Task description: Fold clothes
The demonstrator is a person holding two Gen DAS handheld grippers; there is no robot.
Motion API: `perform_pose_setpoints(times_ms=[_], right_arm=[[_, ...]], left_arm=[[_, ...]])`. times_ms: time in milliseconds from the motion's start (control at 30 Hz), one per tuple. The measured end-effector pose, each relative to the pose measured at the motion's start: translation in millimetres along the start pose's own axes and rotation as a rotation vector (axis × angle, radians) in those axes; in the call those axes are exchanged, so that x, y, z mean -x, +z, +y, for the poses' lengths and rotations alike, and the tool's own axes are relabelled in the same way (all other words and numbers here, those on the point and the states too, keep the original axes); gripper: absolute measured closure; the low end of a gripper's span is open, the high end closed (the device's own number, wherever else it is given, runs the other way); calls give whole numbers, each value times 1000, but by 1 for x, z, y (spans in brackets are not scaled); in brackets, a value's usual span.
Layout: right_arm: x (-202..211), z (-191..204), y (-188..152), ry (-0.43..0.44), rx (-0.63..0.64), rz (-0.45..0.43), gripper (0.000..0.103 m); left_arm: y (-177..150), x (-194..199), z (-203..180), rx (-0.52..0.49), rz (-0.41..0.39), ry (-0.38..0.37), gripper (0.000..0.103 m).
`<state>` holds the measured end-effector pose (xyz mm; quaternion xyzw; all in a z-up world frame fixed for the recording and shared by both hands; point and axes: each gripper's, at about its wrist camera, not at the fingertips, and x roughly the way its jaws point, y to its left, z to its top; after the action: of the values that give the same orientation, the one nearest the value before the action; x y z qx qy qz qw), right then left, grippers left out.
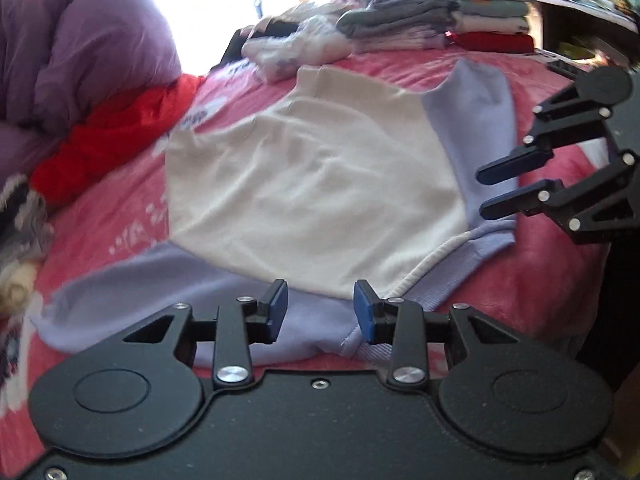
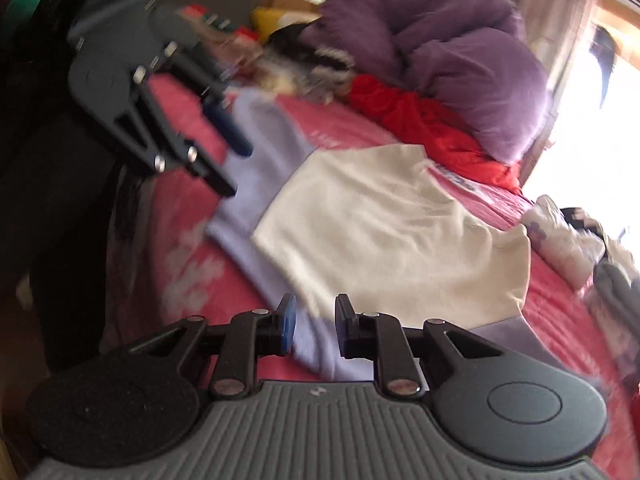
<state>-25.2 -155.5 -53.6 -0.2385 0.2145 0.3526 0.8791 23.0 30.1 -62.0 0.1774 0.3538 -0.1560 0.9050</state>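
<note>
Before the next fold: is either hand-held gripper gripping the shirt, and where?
Neither. The left hand-held gripper and right hand-held gripper are open above the shirt.

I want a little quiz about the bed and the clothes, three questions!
1. True or false: the cream and lilac sweatshirt lies spread on the pink blanket.
2. What colour is the crumpled garment beside the purple duvet?
3. Which is gripping cloth: A, the left hand-held gripper; B, the right hand-held gripper; C, neither?

Key: 1 true. 2 red. 3 C, both stand open.
</note>
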Motion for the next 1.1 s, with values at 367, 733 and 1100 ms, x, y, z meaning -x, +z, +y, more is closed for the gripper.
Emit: perform_pose_setpoints(times_ms=[367, 733, 1100], right_arm=[[-29, -11, 10, -59, -79, 83, 63], [-64, 41, 59, -65, 123, -48, 68], [-145, 84, 108, 55, 91, 6, 68]], left_arm=[[-30, 23, 134, 754, -45, 159, 55], [-102, -12, 279, 1438, -131, 208, 55], [-94, -20, 300, 1312, -326, 218, 102]])
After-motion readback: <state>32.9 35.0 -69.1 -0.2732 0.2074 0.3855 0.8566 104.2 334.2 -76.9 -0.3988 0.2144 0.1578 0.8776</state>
